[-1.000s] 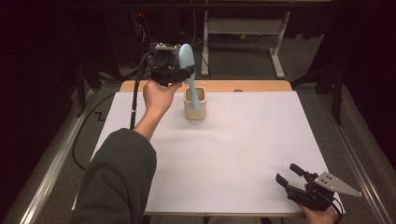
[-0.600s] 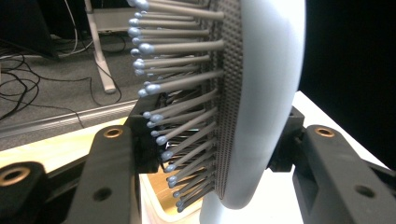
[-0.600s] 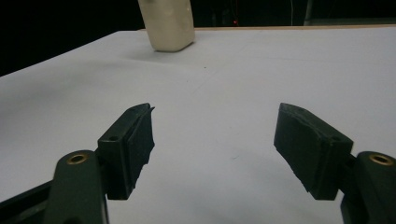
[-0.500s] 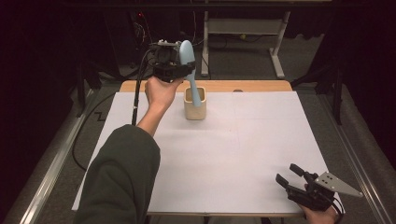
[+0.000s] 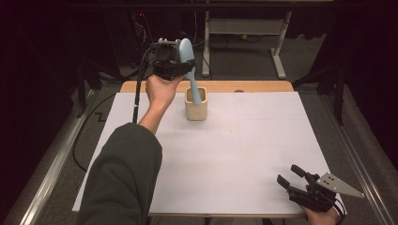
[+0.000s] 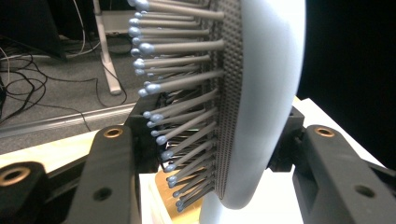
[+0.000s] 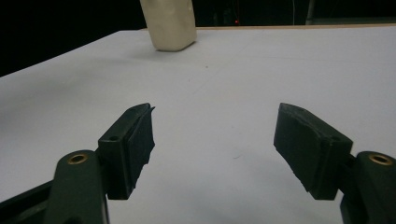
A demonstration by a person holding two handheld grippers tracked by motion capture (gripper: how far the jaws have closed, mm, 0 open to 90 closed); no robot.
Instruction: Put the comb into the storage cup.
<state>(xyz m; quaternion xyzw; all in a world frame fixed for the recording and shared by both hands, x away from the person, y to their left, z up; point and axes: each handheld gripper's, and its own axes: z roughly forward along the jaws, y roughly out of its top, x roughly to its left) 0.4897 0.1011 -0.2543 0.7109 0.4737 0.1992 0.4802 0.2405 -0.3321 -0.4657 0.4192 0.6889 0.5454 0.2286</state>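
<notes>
A pale blue hairbrush (image 5: pixel 188 65) stands upright with its handle down inside a cream square holder (image 5: pixel 195 104) at the far middle of the table. My left gripper (image 5: pixel 177 65) is raised above the holder and shut on the brush's head. In the left gripper view the brush (image 6: pixel 261 102) sits between the two jaws, its grey bristles (image 6: pixel 177 88) pointing left, and the holder's rim (image 6: pixel 161 196) lies below. My right gripper (image 5: pixel 295 176) rests at the table's near right corner, open and with nothing in it; its view looks across the white sheet toward the holder (image 7: pixel 169 23).
A white sheet (image 5: pixel 234 154) covers the table, with a wooden strip (image 5: pixel 263 86) bare along the far edge. Beyond the table stand a white stand's legs (image 5: pixel 277 61) and loose cables on the floor. A black cable (image 5: pixel 138 93) trails from the left gripper.
The left hand with the brush has shifted only slightly; the brush's handle stays in the holder. The right gripper has not moved.
</notes>
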